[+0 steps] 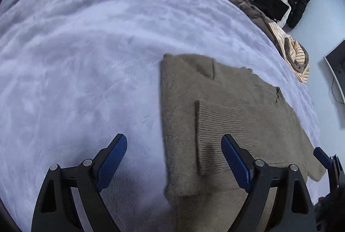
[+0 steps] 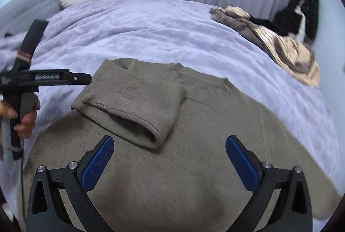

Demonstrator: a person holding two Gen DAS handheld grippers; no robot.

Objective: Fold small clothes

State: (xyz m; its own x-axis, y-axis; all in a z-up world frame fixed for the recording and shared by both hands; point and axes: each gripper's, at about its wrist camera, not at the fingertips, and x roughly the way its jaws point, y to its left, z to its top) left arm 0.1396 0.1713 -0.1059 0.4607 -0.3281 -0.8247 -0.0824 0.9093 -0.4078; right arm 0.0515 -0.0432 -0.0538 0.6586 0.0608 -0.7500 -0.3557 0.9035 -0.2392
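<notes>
Both grippers, left (image 1: 173, 161) and right (image 2: 170, 161), hover spread wide, holding nothing; sweater (image 2: 172, 167) lies flat near the bed's (image 2: 140, 22) near edge, one sleeve (image 2: 133, 109) folded across; remaining folds look undone.

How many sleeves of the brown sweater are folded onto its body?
1 in view: one sleeve lies folded across the brown sweater, cuff toward the right hand-held gripper. The other sleeve isn't visible and may be hidden.

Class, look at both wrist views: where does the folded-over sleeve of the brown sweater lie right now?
The sleeve lies across the sweater body, ahead of the open right gripper, on the lavender blanket.
</notes>
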